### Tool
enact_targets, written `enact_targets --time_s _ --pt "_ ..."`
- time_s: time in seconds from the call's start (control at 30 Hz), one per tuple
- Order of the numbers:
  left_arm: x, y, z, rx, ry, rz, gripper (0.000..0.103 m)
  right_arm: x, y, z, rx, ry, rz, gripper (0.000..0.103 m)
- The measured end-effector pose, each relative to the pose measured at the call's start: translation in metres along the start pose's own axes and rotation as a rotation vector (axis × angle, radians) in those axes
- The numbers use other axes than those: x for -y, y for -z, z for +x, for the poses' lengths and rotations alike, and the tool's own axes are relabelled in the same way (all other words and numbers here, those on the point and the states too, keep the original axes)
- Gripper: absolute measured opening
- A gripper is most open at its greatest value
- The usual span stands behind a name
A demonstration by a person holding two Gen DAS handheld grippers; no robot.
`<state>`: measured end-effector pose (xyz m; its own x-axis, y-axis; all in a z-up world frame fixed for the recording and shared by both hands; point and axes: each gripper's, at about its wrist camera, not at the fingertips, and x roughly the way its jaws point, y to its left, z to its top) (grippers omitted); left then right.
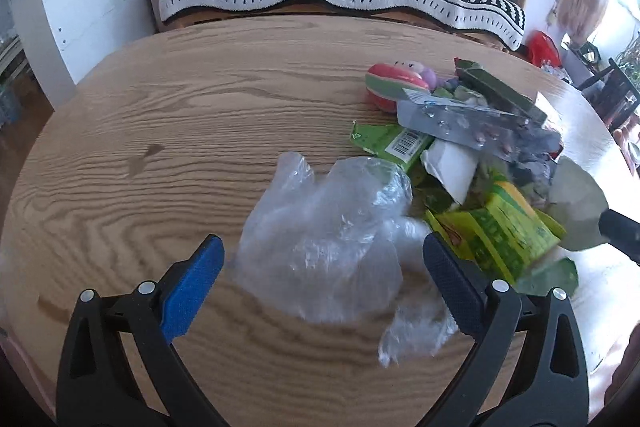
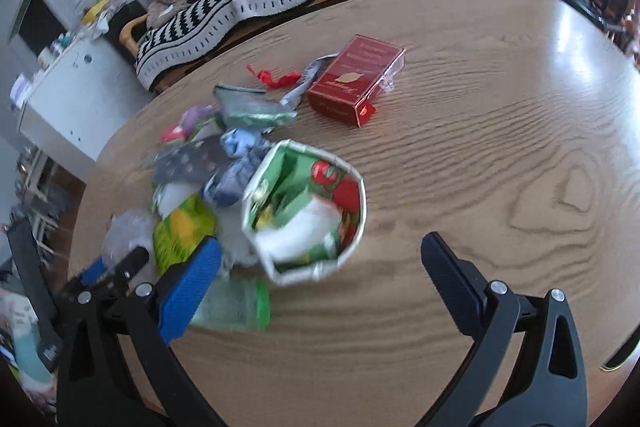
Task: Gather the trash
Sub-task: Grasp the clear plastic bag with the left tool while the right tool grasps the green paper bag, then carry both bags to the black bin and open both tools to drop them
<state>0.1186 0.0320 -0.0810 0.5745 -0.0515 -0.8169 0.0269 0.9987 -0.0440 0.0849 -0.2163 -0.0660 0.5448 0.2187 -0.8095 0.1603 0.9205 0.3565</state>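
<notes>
Crumpled clear plastic bag (image 1: 324,243) between wide-open left jaws, opened carton (image 2: 308,215) between wide-open right jaws.

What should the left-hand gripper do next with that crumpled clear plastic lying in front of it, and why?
Probably ease forward a little and close. The left gripper is open, and the clear plastic bag already lies between its fingers on the wooden table, apart from the green cartons. The right gripper is also open, by the opened carton, so nothing is held yet.
</notes>
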Motion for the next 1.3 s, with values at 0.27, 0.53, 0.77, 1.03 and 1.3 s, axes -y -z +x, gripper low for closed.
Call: enact_targets --time_s 0.27,0.53,0.77,1.03,1.3 --pt "0.016 -0.004 0.000 0.027 0.027 0.040 0.074 0.013 -0.005 0.026 -0.092 -0.135 0.113 0.060" --pt "0.010 -0.007 -0.042 0.037 0.056 0.002 0.015 0.004 -0.002 -0.017 -0.015 -0.139 0.069 0.058" --pt "-0.003 -0.012 -0.081 0.115 0.032 -0.018 0.012 0.004 0.002 -0.061 0.094 -0.063 -0.021 0.058" --pt "0.009 -0.015 -0.095 0.149 0.057 -0.022 0.012 0.034 0.008 -0.099 0.172 0.051 -0.074 0.059" --pt "0.097 -0.007 -0.103 0.164 0.169 0.111 0.012 0.117 0.026 -0.155 0.246 0.191 -0.023 0.059"
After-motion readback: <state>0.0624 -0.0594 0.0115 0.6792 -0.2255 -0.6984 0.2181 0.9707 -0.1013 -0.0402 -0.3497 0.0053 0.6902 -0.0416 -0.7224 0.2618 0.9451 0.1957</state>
